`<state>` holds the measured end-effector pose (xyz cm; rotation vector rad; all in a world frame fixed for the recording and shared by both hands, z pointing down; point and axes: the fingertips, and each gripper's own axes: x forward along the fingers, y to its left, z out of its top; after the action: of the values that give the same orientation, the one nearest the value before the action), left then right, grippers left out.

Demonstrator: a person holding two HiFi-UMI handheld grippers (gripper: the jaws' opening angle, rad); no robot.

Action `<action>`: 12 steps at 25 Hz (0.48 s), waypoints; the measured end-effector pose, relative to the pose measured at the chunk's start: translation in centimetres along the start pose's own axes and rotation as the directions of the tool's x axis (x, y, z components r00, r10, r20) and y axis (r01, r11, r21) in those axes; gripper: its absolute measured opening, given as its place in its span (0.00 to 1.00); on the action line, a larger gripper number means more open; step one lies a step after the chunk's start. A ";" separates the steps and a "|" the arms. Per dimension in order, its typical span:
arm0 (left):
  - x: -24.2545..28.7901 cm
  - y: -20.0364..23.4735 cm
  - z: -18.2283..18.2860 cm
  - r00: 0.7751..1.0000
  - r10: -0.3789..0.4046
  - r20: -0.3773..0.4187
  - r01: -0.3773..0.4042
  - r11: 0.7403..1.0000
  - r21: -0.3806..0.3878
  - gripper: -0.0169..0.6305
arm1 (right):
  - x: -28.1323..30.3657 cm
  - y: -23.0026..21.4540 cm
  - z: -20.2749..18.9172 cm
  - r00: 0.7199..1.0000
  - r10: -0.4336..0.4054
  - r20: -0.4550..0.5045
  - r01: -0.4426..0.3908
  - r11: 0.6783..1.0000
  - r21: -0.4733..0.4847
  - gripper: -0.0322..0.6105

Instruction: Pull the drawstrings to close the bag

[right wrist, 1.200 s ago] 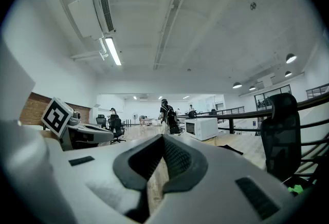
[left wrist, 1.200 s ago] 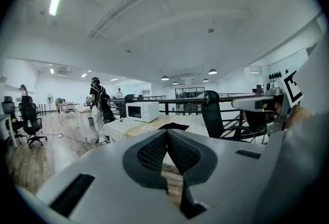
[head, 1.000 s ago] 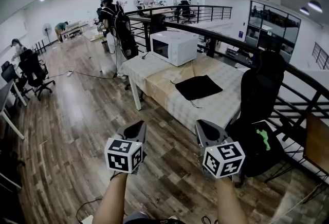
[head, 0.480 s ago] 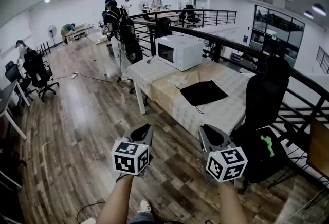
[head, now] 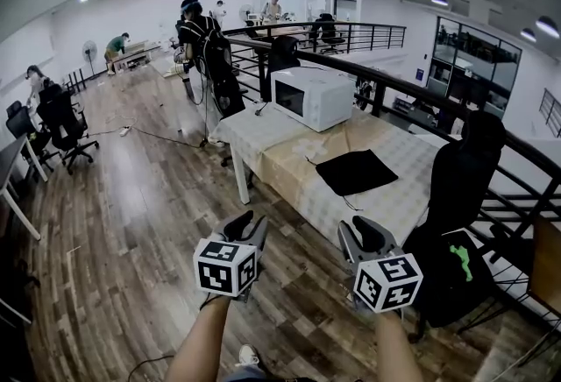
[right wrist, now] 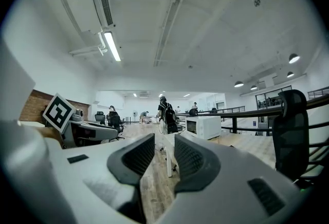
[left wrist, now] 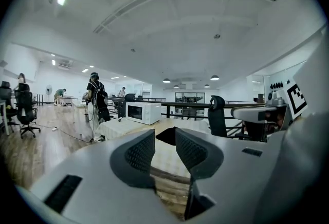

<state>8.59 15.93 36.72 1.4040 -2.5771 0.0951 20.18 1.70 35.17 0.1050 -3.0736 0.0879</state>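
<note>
Fingers (left wrist: 140, 152) parted on left gripper (head: 244, 224) and right gripper (head: 362, 231) alike; have just been opening, nothing between. Held near, well short of black bag (head: 355, 172), flat on far table (head: 289, 166), rightward. Nothing done yet: left to reach, take hold, pull shut.

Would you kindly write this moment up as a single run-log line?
phase: pre-grasp | left gripper: open, empty, jaws just opening | right gripper: same | black bag: flat on table, untouched
</note>
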 end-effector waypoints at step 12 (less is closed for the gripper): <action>6.9 10.0 2.2 0.998 -0.061 -0.013 0.061 0.998 -0.012 0.29 | 10.2 0.5 0.6 0.996 -0.084 -0.023 0.085 0.996 0.020 0.32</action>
<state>-3.78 15.35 36.45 1.4719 -2.5175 0.0793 9.95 1.45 35.25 0.2335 -3.0422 0.1168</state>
